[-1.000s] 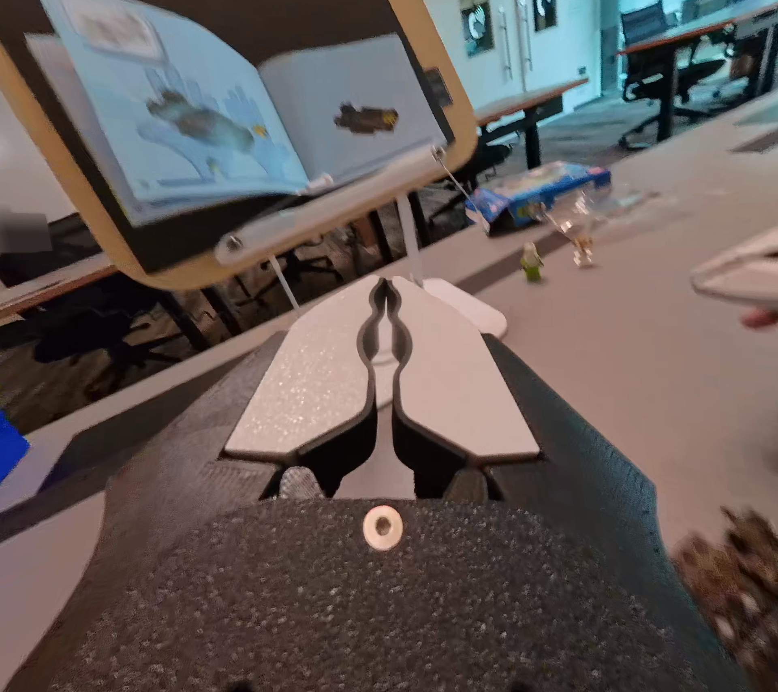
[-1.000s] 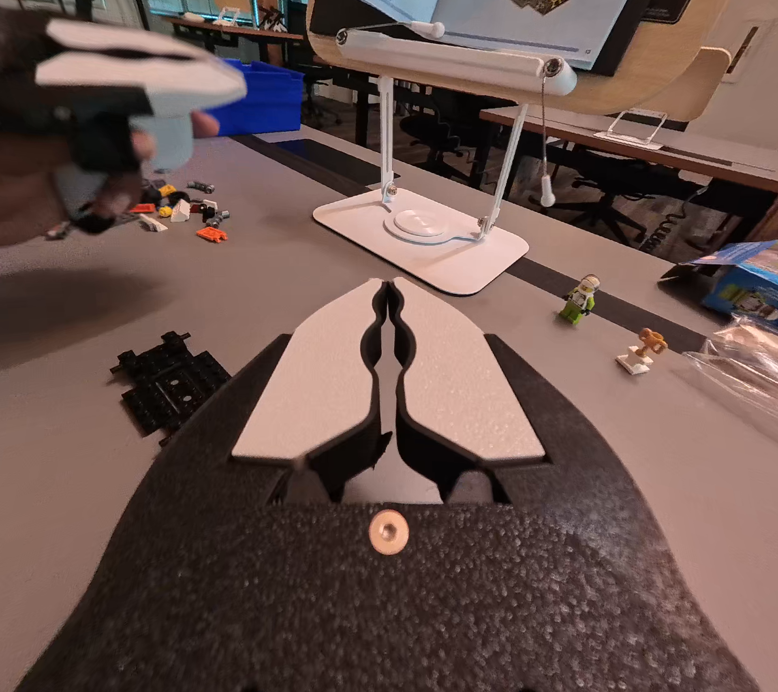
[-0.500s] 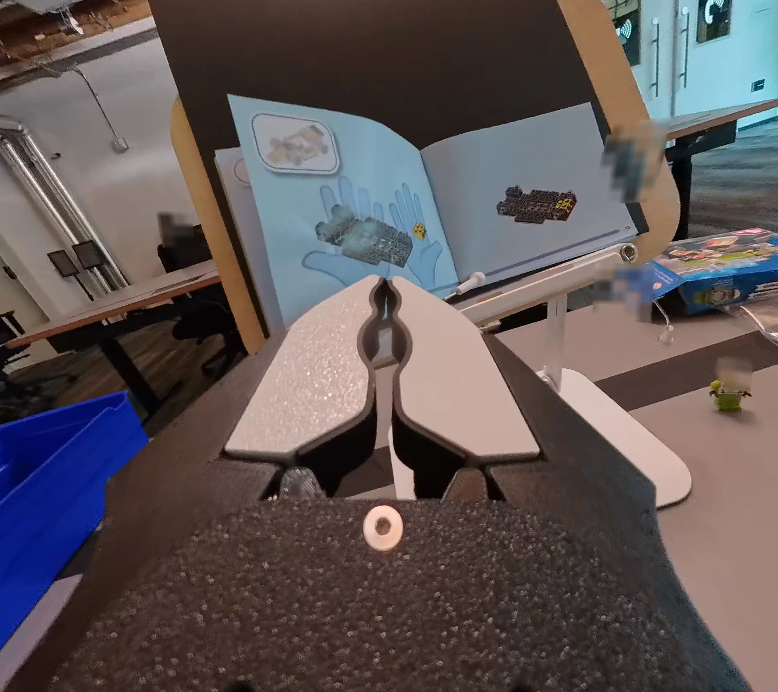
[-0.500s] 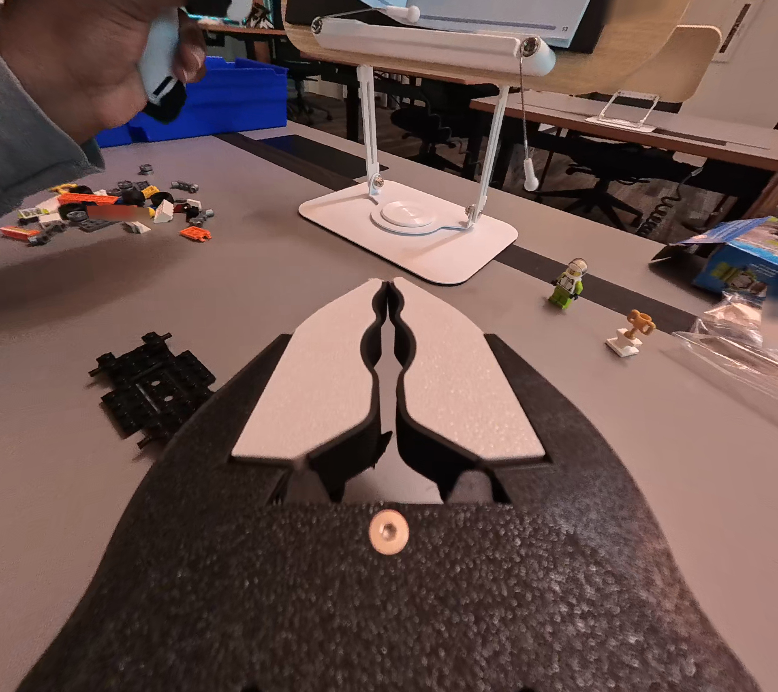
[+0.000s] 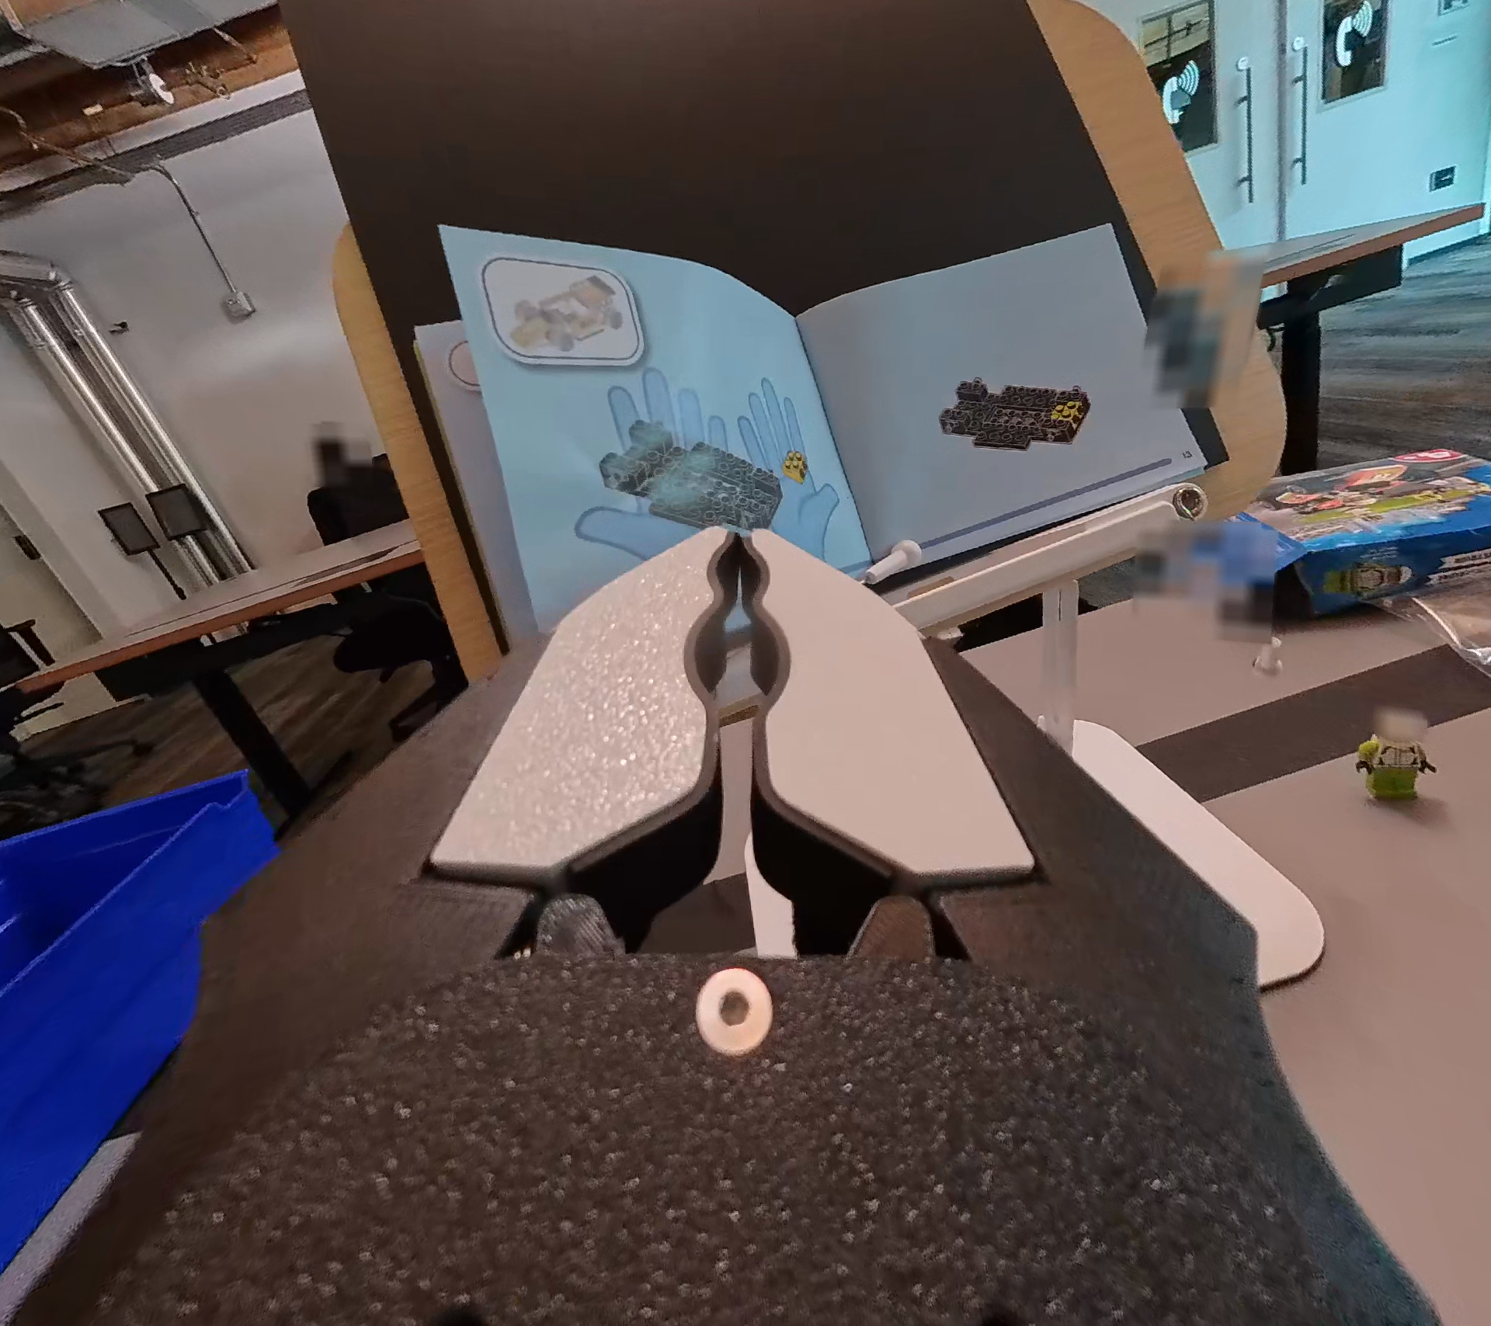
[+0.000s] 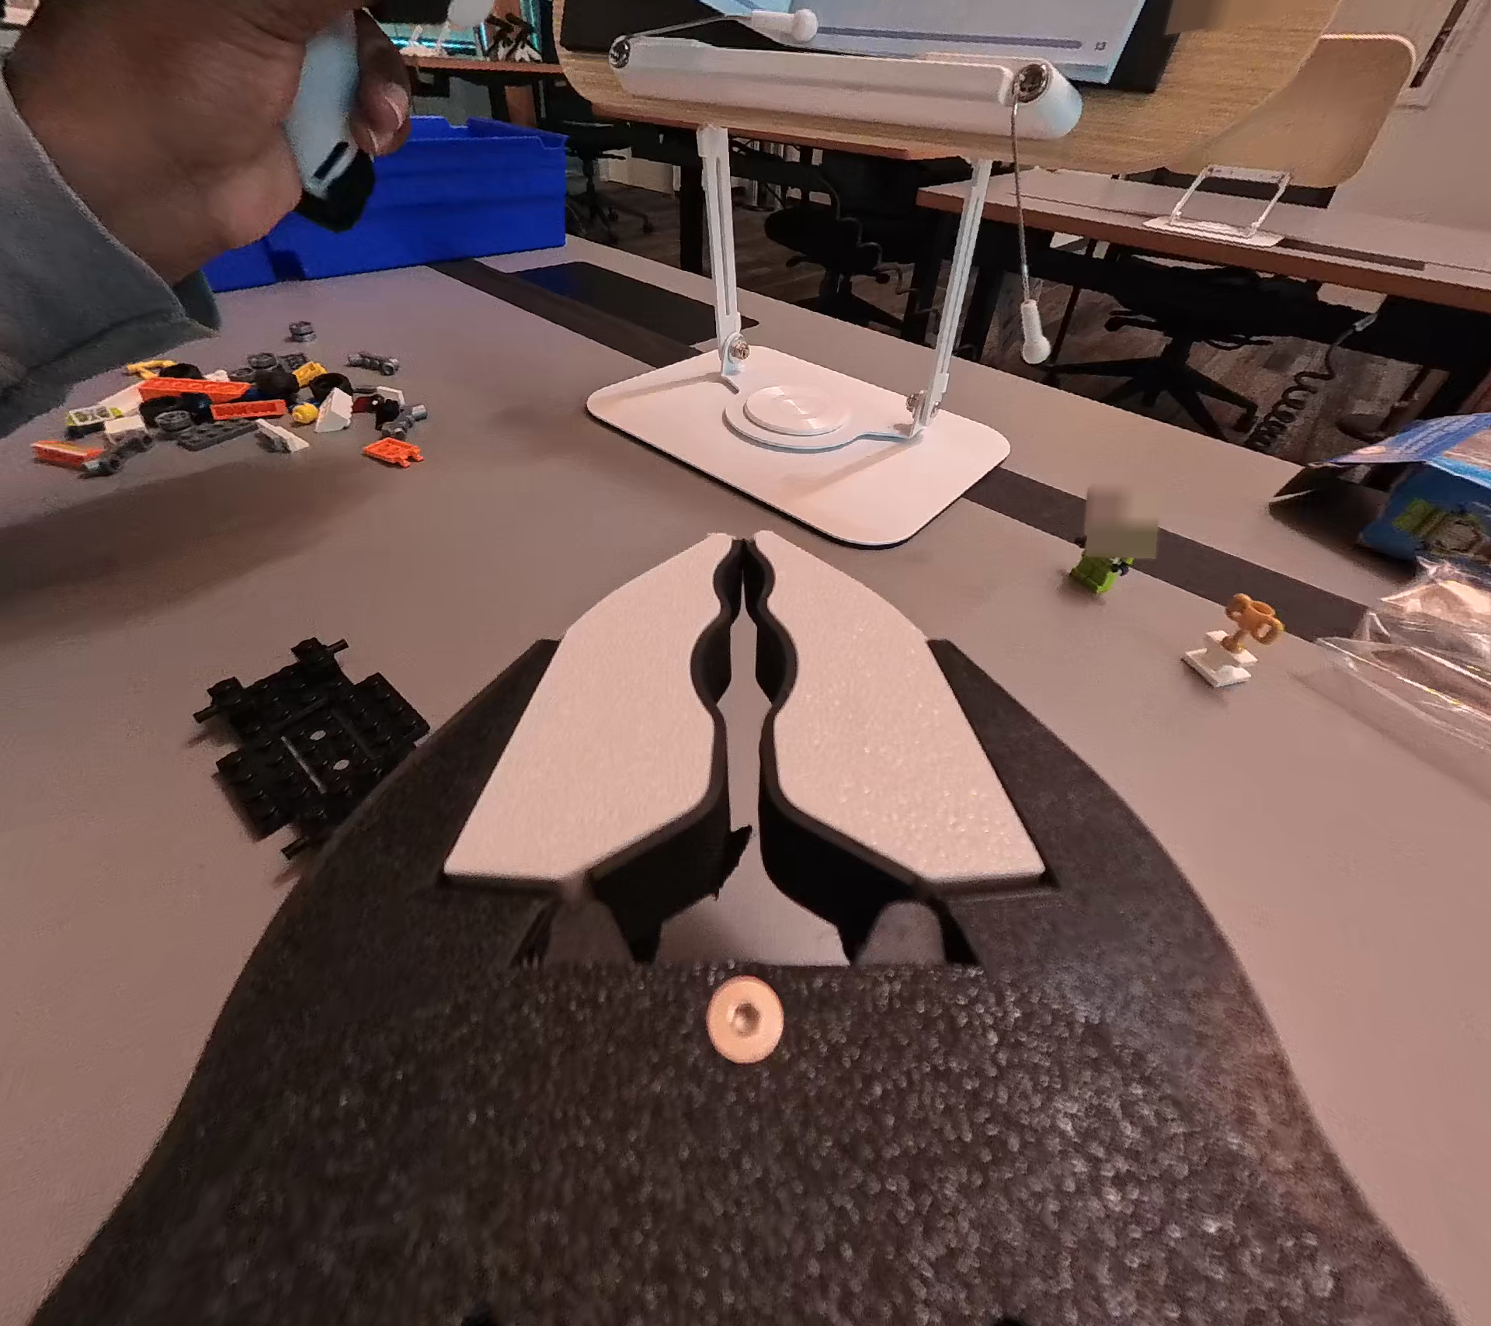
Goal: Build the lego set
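Black chassis (image 6: pixel 311 739): flat on table (image 6: pixel 484 602), just left of the right gripper (image 6: pixel 742 545) (nearer; jaws closed, empty), long axis diagonal; left gripper (image 5: pixel 736 539) raised toward booklet (image 5: pixel 807 400), closed, empty.

Your left gripper (image 5: pixel 738 545) is raised, pointing forward and slightly upward, its two white fingers (image 5: pixel 597 723) pressed together at the tips with nothing between them. Your left hand (image 6: pixel 202 69) wraps its handle, grey sleeve at the wrist, seen high at the left from the right wrist view. Your right gripper (image 6: pixel 741 547) sits low, angled down, fingertips closed too and empty.
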Motion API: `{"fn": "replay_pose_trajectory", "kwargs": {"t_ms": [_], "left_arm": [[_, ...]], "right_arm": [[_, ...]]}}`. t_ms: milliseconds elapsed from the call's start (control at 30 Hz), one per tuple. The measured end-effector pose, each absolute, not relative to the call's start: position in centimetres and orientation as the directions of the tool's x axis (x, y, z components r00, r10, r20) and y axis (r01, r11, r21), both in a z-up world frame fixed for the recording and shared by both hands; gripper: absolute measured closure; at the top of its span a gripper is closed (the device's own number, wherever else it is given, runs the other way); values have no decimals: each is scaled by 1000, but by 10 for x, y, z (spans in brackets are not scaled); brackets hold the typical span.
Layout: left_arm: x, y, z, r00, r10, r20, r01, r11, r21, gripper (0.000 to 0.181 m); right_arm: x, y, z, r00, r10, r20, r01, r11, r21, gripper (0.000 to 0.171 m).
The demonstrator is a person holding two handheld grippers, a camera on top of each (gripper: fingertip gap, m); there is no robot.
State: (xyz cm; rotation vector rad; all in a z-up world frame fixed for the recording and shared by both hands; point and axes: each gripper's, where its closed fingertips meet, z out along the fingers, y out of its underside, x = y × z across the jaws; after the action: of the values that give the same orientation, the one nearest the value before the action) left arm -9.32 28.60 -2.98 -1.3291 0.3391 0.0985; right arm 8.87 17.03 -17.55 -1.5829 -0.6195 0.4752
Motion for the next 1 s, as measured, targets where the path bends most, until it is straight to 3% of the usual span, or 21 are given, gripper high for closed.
{"fn": "replay_pose_trajectory", "kwargs": {"t_ms": [233, 567, 1000], "left_arm": [[-77, 292, -31, 935, -128, -331, -292, 253, -923, 181], [-57, 319, -40, 870, -31, -492, -468, 261, -844, 181], [-51, 306, -41, 872, -105, -479, -435, 283, -855, 181]], "right_arm": [[86, 170, -177, 763, 644, 62, 120, -48, -992, 171], [85, 170, -177, 758, 649, 61, 123, -50, -991, 171], [84, 169, -177, 754, 653, 62, 124, -50, -991, 171]]}}
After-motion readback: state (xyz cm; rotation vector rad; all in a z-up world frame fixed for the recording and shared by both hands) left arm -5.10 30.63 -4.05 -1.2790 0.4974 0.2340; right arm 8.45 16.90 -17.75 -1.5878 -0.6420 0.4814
